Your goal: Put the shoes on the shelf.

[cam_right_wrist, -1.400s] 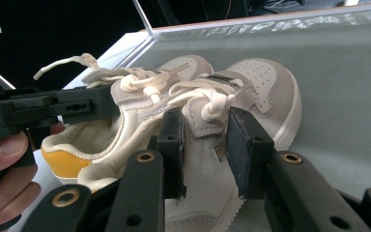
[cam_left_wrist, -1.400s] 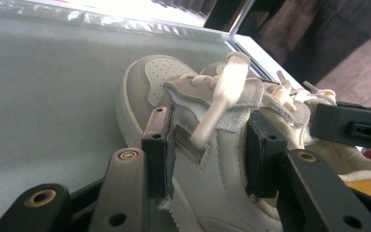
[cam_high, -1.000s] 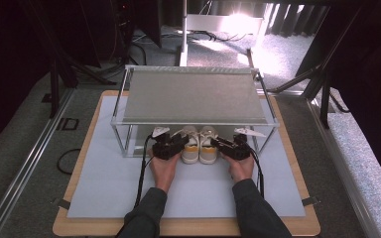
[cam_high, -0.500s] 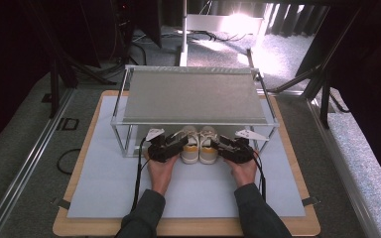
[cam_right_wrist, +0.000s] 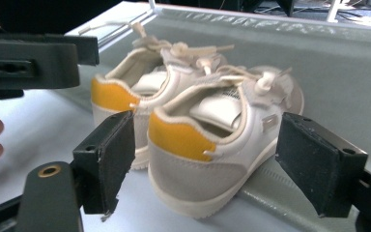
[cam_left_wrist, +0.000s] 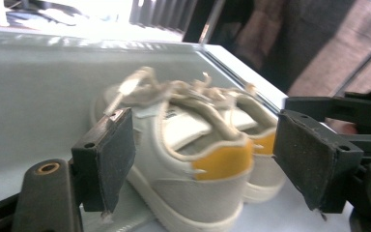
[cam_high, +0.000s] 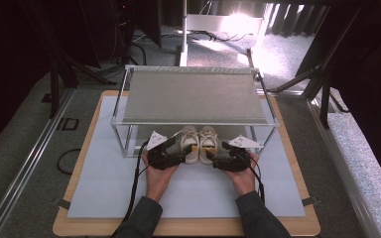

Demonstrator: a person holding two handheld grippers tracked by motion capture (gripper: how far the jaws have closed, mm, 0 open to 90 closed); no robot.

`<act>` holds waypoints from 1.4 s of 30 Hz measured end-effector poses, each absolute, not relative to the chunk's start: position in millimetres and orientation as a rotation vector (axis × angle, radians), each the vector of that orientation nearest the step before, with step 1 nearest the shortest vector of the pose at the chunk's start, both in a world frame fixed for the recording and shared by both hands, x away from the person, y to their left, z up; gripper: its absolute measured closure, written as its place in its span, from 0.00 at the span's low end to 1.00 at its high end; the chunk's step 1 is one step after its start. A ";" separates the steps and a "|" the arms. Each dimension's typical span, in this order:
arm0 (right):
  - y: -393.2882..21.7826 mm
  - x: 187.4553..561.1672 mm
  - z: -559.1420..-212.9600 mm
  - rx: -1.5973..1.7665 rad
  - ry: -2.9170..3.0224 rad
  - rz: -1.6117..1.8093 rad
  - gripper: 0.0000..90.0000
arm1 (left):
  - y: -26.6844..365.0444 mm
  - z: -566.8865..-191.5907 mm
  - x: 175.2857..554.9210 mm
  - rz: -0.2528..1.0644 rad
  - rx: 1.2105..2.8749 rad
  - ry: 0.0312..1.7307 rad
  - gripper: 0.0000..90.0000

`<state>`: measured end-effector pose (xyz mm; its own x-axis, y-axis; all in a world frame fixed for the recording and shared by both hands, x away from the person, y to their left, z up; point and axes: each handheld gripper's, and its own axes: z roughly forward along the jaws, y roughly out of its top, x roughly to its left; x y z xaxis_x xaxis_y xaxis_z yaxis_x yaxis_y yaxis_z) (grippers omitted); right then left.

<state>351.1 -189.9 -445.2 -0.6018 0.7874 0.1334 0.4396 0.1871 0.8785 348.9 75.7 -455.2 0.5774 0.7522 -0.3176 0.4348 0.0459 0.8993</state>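
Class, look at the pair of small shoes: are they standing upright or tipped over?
Upright. Both shoes rest on their soles side by side, yellow heel tabs facing the grippers, toes under the rack.

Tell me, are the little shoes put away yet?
Nearly. Done: both shoes, the left shoe and the right shoe, stand side by side at the front of the rack's bottom level, heels toward the person. In hand: nothing; the left gripper and right gripper have just opened, pads clear. Left: probably just drawing the hands away.
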 end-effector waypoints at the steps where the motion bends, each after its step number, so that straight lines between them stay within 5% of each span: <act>1: -188.0 350.2 -448.0 1.157 2.128 1.367 0.24 | 72.6 -454.8 346.3 0.345 1.621 1.011 0.23; 42: -178.2 358.7 -472.9 1.220 2.202 1.295 0.27 | 53.1 -473.7 358.2 0.290 1.836 1.109 0.28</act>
<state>358.7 -178.2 -472.9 -0.5896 0.7943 0.1467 0.5143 0.2291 0.8264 358.2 53.1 -473.7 0.5627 0.7889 -0.2470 0.5665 -0.1504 0.8102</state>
